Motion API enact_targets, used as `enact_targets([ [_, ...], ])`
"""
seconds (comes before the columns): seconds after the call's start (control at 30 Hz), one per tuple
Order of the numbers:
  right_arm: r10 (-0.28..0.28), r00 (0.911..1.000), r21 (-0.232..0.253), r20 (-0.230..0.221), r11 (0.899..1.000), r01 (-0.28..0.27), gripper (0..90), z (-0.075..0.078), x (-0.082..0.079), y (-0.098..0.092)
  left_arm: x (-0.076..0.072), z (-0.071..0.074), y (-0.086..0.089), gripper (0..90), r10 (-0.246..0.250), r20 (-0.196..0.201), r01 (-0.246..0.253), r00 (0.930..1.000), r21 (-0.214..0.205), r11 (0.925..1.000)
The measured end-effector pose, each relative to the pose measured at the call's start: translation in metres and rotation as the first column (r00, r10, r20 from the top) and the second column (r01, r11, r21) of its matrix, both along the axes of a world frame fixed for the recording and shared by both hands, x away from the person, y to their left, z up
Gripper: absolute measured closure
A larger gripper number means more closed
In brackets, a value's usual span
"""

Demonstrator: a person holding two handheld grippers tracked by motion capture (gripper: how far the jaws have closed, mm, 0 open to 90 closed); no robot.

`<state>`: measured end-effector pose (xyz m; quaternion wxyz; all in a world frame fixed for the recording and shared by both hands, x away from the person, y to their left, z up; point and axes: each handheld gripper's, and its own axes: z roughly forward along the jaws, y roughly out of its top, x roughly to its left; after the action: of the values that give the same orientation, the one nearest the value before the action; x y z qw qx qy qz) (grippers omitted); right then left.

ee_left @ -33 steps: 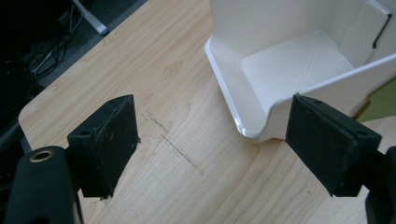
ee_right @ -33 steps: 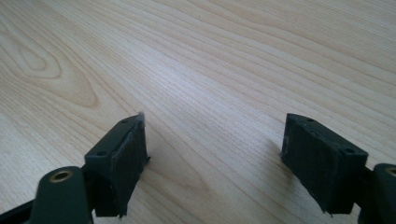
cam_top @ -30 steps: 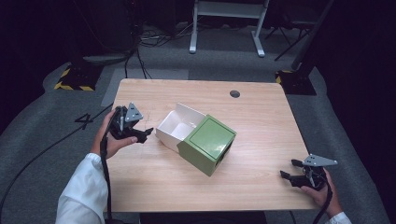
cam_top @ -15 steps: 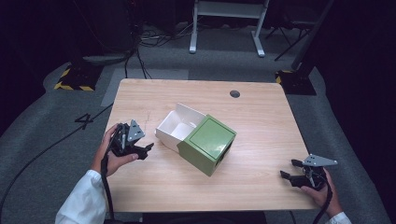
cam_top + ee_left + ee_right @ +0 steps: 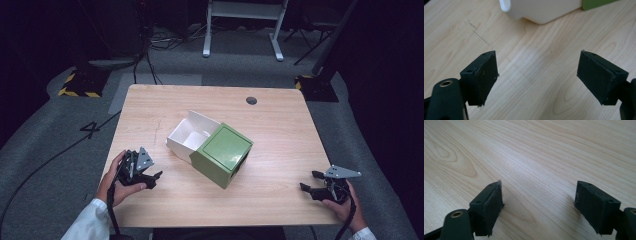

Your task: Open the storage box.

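We hold our left gripper (image 5: 150,177) low at the near left, jaws spread wide with nothing between them, its white-sleeved forearm (image 5: 87,224) angling in from below. Our right gripper (image 5: 307,181) sits low at the near right, jaws likewise apart and empty.

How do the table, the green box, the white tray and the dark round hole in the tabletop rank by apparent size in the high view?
1. table
2. green box
3. white tray, partly hidden by the box, so this placing is unsure
4. dark round hole
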<state>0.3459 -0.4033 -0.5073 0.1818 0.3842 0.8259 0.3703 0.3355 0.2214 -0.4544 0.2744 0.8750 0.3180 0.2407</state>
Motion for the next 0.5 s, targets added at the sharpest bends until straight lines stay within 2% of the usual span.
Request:
enact_targets([
  [0.07,0.002,1.0000,0.001,0.001,1.000,-0.002,22.4,0.000,0.000,0.000,-0.002,-0.010,0.002,16.9,0.005,-0.008,-0.005,1.0000,0.015,0.9999],
  [0.17,0.003,1.0000,0.000,0.003,1.000,-0.003,22.4,0.000,0.000,0.000,-0.003,-0.023,0.006,16.9,0.018,-0.033,-0.018,0.9993,-0.008,0.9998],
  [0.23,0.002,1.0000,-0.004,0.007,1.000,-0.002,22.5,0.000,-0.001,0.001,-0.004,-0.028,0.010,16.9,0.029,-0.036,-0.031,0.9989,-0.033,0.9990],
  [0.3,0.002,1.0000,-0.004,0.008,1.000,-0.002,22.4,0.000,-0.001,0.001,-0.005,-0.032,0.014,16.9,0.038,-0.051,-0.042,0.9980,-0.082,0.9957],
  [0.4,0.002,1.0000,-0.003,0.009,1.000,-0.002,22.5,0.000,-0.001,0.001,-0.008,-0.037,0.019,16.9,0.051,-0.063,-0.058,0.9967,-0.112,0.9920],
  [0.5,0.004,0.9999,-0.004,0.011,1.000,-0.004,22.5,0.000,-0.001,0.001,-0.009,-0.043,0.025,16.9,0.070,-0.082,-0.080,0.9941,-0.125,0.9889],
])
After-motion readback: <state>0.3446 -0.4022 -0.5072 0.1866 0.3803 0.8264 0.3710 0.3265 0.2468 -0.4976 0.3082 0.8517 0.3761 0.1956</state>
